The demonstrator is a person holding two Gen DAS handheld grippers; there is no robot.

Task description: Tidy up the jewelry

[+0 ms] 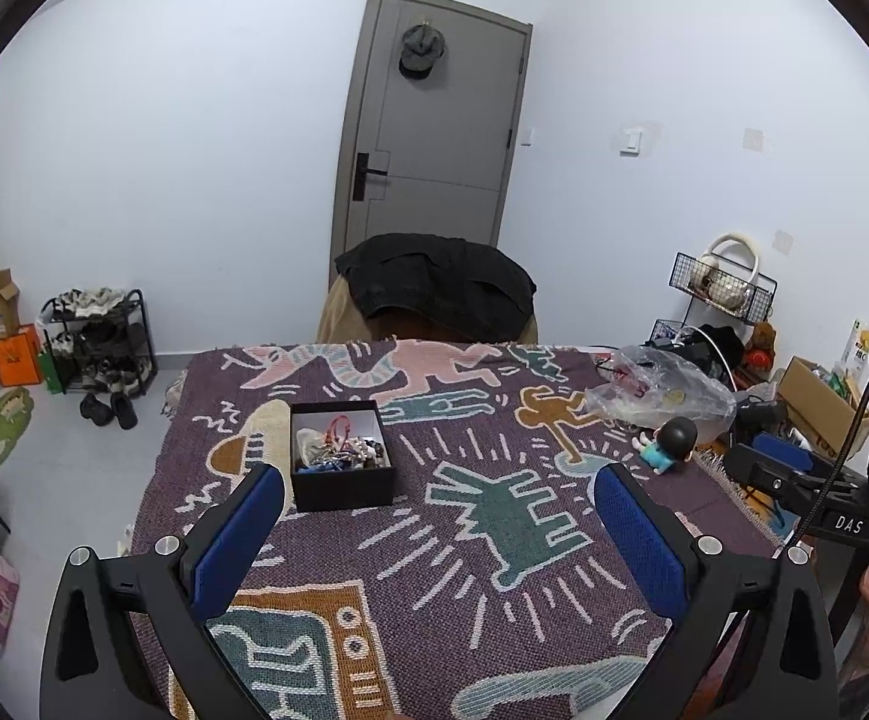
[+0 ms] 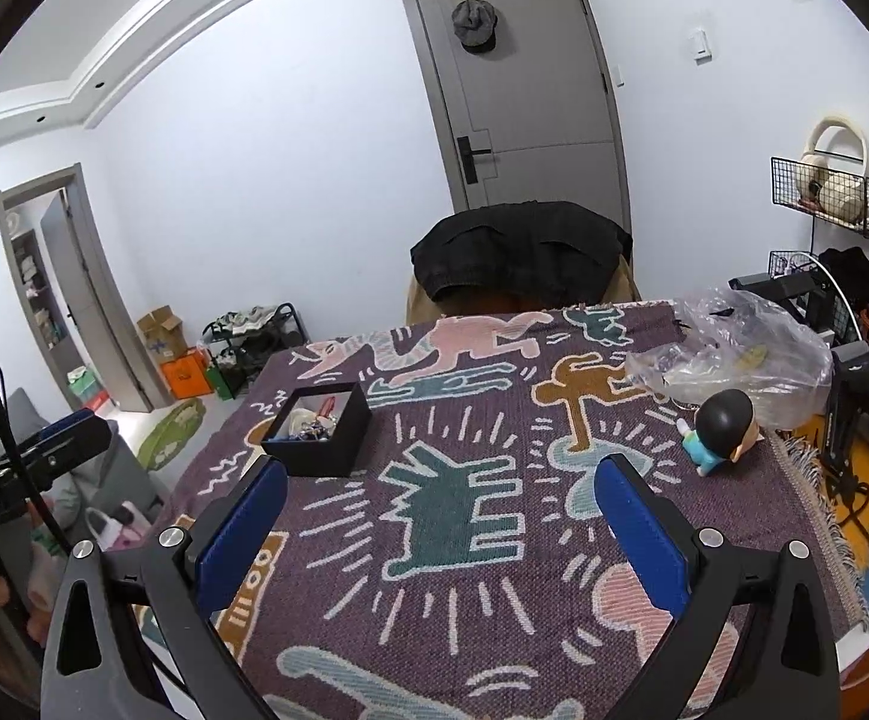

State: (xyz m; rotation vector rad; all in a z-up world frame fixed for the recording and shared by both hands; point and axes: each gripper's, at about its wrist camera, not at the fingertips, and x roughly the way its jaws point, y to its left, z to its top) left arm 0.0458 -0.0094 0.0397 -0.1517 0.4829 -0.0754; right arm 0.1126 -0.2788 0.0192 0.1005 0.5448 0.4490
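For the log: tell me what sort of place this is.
Most likely a room in a home: a table under a patterned woven blanket, a shoe rack by the wall, and a cap hung on the grey door.

A black open box (image 1: 342,459) with a white lining sits upright on the patterned desk cover (image 1: 494,600), holding tangled jewelry (image 1: 341,450): beads, a red cord.
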